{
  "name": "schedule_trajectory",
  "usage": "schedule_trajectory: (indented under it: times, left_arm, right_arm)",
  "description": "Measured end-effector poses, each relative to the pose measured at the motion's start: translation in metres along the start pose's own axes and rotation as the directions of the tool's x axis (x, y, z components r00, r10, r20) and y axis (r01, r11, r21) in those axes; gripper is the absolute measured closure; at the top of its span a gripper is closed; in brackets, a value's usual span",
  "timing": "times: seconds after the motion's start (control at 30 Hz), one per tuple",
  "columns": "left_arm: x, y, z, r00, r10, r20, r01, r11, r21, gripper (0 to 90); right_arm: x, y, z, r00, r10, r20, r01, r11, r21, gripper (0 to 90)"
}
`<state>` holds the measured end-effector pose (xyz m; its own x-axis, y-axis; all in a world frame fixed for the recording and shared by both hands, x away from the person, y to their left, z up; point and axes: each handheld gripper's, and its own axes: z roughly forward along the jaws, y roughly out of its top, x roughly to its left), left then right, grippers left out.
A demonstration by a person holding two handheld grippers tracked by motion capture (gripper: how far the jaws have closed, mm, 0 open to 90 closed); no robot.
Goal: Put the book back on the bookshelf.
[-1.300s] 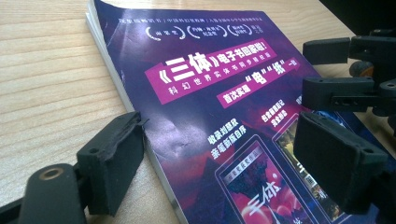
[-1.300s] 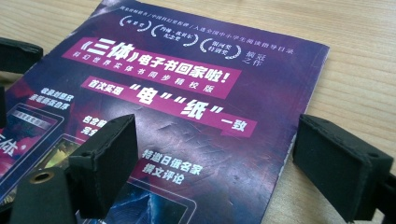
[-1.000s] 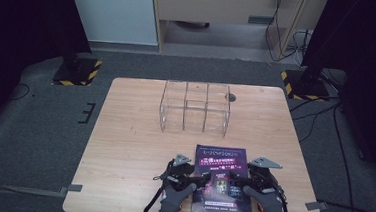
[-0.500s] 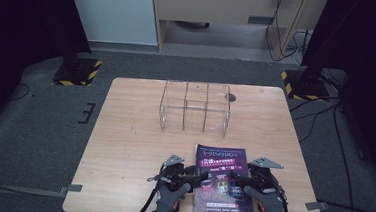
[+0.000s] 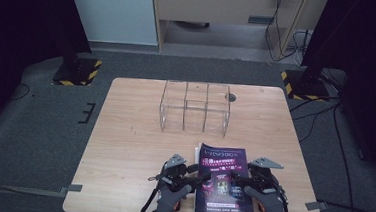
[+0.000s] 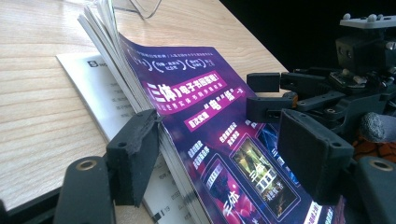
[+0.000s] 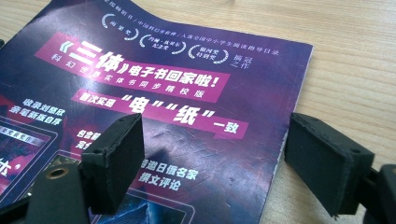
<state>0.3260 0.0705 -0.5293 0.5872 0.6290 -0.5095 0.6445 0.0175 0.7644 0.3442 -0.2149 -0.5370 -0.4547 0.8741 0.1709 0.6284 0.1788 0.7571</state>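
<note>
so magazine (image 5: 227, 184) flat near table (image 5: 123, 146) edge, unlifted; left gripper (image 5: 187, 169) and right gripper (image 5: 241, 178) spread wide, straddling its edges; clear rack (image 5: 195, 107) empty.

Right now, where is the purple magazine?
In the high view the purple magazine lies at the table's near edge, between the left gripper and right gripper, below the clear box.

Both grippers (image 5: 193, 172) (image 5: 238, 179) low, jaws apart
</note>
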Motion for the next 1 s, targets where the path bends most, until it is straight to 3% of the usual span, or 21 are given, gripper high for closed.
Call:
schedule_trajectory:
  times: [0.23, 0.4, 0.57, 0.8, 1.0]
  left_arm:
    - [-0.005, 0.002, 0.004, 0.9990, 0.043, -0.012, -0.043, 0.9990, 0.009, 27.7]
    - [-0.001, 0.002, 0.008, 0.9995, 0.011, -0.029, -0.011, 0.9999, -0.009, 27.9]
    - [0.003, 0.006, 0.010, 0.9988, 0.012, -0.047, -0.013, 0.9998, -0.016, 28.2]
    - [0.004, 0.005, 0.013, 0.9904, 0.043, -0.132, -0.036, 0.9978, 0.056, 28.8]
    - [0.006, 0.004, 0.017, 0.9852, 0.060, -0.160, -0.046, 0.9947, 0.092, 29.1]
  right_arm:
    - [-0.001, 0.000, 0.000, 1.0000, -0.008, -0.002, 0.008, 1.000, 0.001, 20.2]
    - [-0.002, -0.001, -0.001, 1.0000, -0.003, 0.007, 0.003, 1.000, 0.002, 20.6]
    - [-0.004, -0.001, -0.002, 0.9999, -0.007, 0.010, 0.007, 1.000, -0.001, 20.8]
    - [-0.003, -0.001, -0.002, 0.9995, -0.026, 0.016, 0.025, 1.000, 0.007, 20.8]
    - [-0.003, -0.001, -0.002, 0.9996, -0.023, 0.016, 0.023, 1.000, 0.007, 20.9]
